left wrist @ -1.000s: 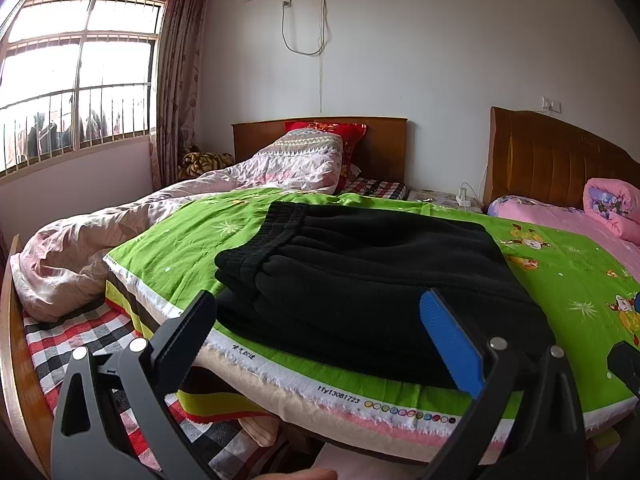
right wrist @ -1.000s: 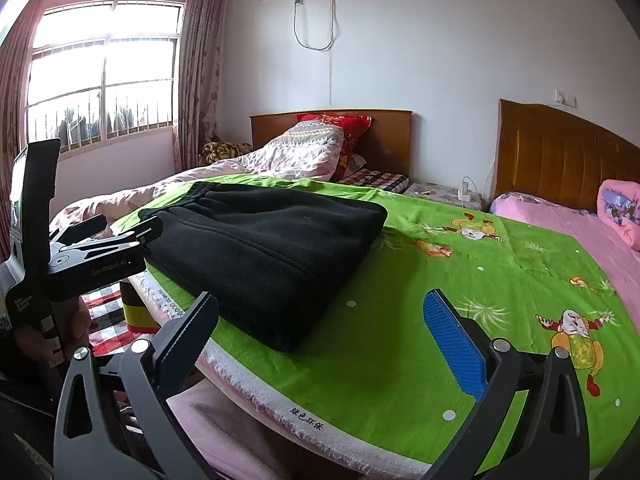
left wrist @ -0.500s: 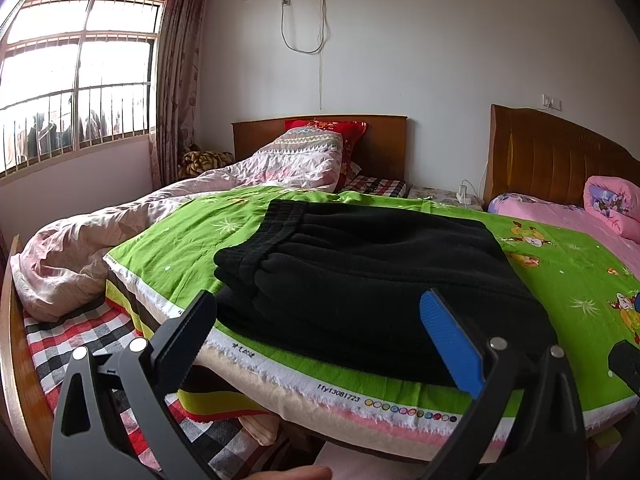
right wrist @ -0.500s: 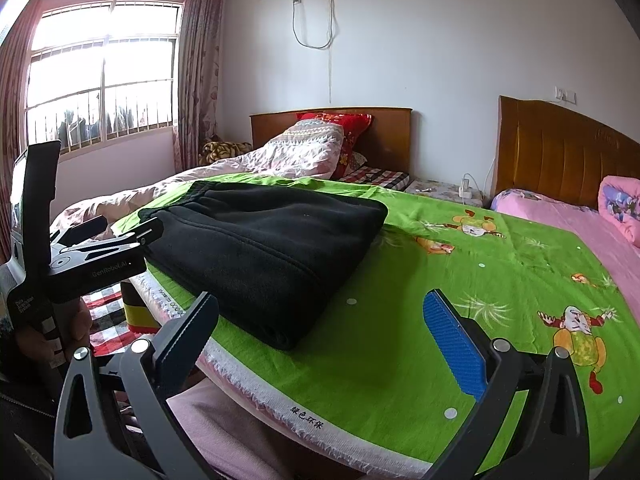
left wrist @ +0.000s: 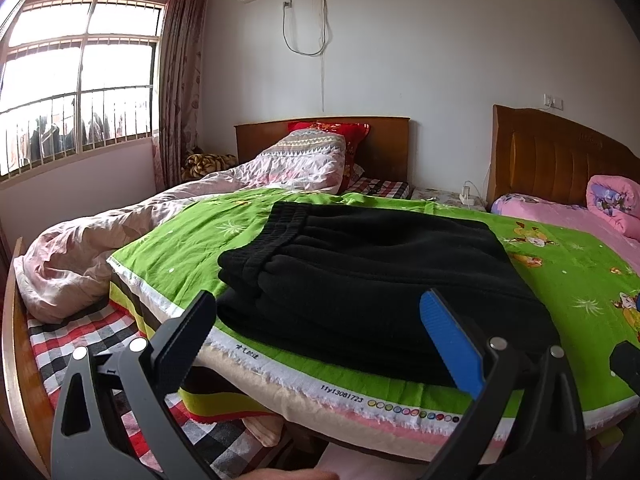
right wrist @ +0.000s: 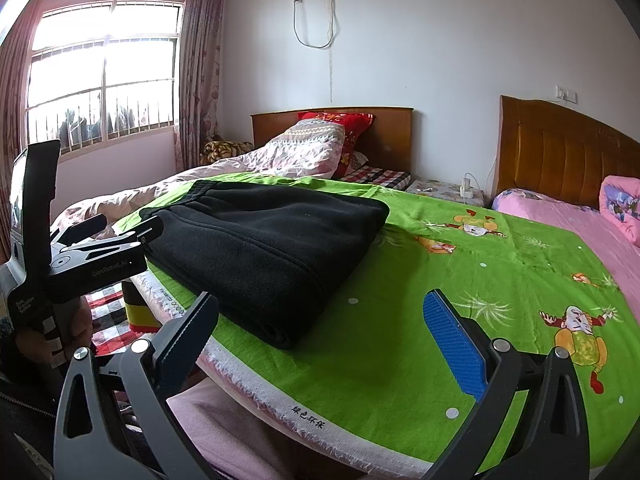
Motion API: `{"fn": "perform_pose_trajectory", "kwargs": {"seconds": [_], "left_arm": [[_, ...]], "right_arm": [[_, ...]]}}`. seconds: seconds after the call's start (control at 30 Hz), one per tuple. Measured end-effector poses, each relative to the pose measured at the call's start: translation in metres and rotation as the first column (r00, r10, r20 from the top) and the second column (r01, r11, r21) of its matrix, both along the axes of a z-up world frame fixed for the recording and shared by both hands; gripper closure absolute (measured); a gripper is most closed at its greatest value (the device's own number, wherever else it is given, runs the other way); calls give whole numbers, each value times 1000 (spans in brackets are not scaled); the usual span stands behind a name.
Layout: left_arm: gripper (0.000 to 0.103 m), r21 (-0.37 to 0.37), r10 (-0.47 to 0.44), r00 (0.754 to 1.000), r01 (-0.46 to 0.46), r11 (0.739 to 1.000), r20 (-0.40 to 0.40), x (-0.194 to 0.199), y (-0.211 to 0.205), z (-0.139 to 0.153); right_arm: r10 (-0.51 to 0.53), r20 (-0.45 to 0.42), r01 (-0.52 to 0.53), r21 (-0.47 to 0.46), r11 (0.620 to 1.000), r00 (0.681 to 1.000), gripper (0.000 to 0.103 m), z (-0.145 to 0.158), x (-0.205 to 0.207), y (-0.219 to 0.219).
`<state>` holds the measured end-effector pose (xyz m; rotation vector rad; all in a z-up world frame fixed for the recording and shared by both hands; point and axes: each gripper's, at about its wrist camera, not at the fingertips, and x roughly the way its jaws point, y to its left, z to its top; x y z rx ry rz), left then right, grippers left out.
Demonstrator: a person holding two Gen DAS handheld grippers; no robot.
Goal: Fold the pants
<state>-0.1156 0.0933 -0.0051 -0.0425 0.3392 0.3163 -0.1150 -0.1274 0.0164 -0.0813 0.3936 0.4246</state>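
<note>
Pants (left wrist: 372, 292): black fleece, lying as a compact folded stack on the green cartoon sheet (right wrist: 500, 280), near the front-left edge of the bed, waistband toward the window side. Compared with a second ago nothing on the stack has moved; only a slight camera drift in both views. My read: the fold is done, both tools are backed off, and we're at the end state or just idling.

Bed behind: second bed with a pink quilt (left wrist: 132, 236) bunched to the left of the green sheet, red pillow (left wrist: 340, 132) against its headboard. Pink bedding (right wrist: 580, 224) to the right, rolled pink blanket (left wrist: 612, 204) at the far headboard. Checkered sheet (left wrist: 92, 340) shows below the green sheet's hem.

Left gripper (left wrist: 320, 344): fingers wide apart, holding nothing, hanging just off the bed edge in front of the stack; not touching the cloth. From the right wrist view its body sits beside the stack's left end (right wrist: 92, 256).

Right gripper (right wrist: 324, 348): fingers wide apart, empty, over bare green sheet to the right of the stack, clear of it.

Obstructions: none on the sheet around the stack. Stack sits close to the hem, so any nudge from the left tool could push it or drag it off the edge. Small power strip (right wrist: 466, 190) between the headboards, well apart, irrelevant.
</note>
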Motion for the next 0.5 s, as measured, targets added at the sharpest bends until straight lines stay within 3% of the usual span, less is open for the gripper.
{"fn": "perform_pose_trajectory", "kwargs": {"seconds": [0.17,0.5], "left_arm": [[1,-13,31,999,-31,999,-36,5,5,-3],[1,-34,-5,999,3,999,-52,7,9,-7]], "right_arm": [[1,-1,-1,0,1000,1000,4,-1,0,1],[3,-4,-3,0,1000,1000,4,-1,0,2]]}}
